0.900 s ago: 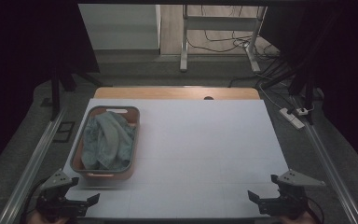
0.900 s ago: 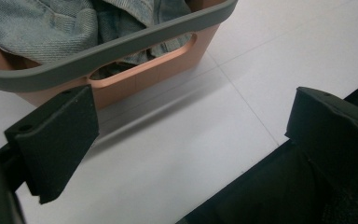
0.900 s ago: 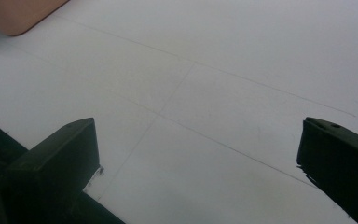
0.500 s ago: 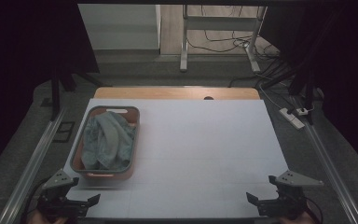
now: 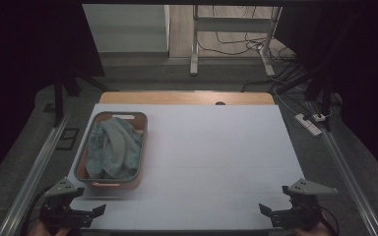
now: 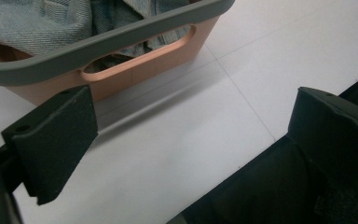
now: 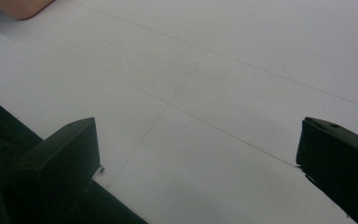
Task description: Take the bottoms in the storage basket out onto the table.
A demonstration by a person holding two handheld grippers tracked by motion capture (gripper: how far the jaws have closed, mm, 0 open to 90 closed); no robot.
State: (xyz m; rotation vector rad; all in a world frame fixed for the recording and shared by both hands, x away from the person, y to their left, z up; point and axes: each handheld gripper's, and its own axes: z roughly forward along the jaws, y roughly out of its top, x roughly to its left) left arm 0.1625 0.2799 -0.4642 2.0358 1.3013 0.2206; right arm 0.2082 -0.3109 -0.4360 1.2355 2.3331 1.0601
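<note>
A peach-coloured basket (image 5: 110, 185) with a grey rim stands at the left of the white table (image 5: 211, 157), and a crumpled grey-blue cloth (image 5: 112, 150) lies in it. My left gripper (image 5: 91, 211) hovers open at the front left corner, just short of the basket. In the left gripper view its jaws (image 6: 196, 116) stand wide apart, with the basket's handle slot (image 6: 140, 58) and the cloth (image 6: 32, 23) right ahead. At the front right my right gripper (image 5: 275, 212) is open, with its jaws (image 7: 198, 135) spread over bare table. A corner of the basket (image 7: 21, 7) sits far off.
A wooden strip (image 5: 187, 97) borders the table's far edge. Metal rails run along the left side (image 5: 34, 172) and the right side (image 5: 347, 172). On the floor at the back right lie a power strip (image 5: 309, 124) and cables. Dark curtains hang on both sides.
The right gripper has edged slightly to the left along the front edge. The left gripper, basket and cloth stay put.
</note>
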